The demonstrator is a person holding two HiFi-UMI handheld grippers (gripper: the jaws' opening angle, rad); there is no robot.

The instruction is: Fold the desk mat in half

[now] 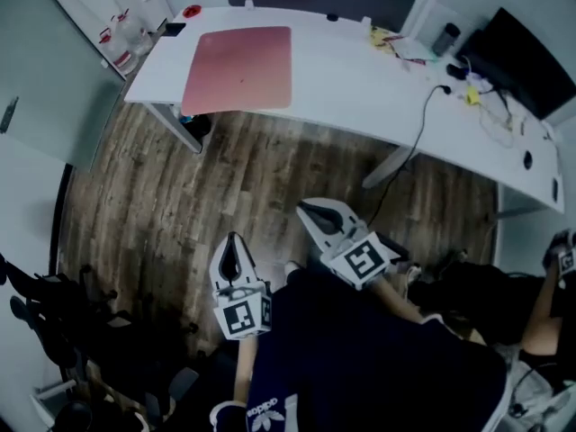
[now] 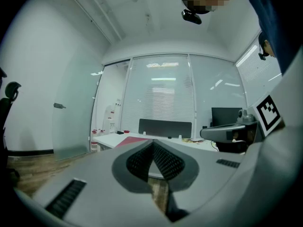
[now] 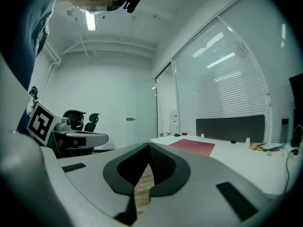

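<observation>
Two grippers, left (image 1: 233,239) and right (image 1: 307,209), hang above the wood floor (image 1: 180,205), well short of the white desk (image 1: 360,79). Each has its fingers pressed together on nothing. The pink desk mat (image 1: 241,68) lies flat and unfolded near the desk's left end. Only the head view shows "adidas" (image 1: 264,409) on the person's dark clothing. Only the gripper views show the ceiling (image 3: 118,30).

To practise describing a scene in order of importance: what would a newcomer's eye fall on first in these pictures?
The red desk mat lies flat and unfolded near the left end of the long white desk. Nearer the camera, the left gripper and right gripper, both shut and empty, are held above the wooden floor, short of the desk.
</observation>
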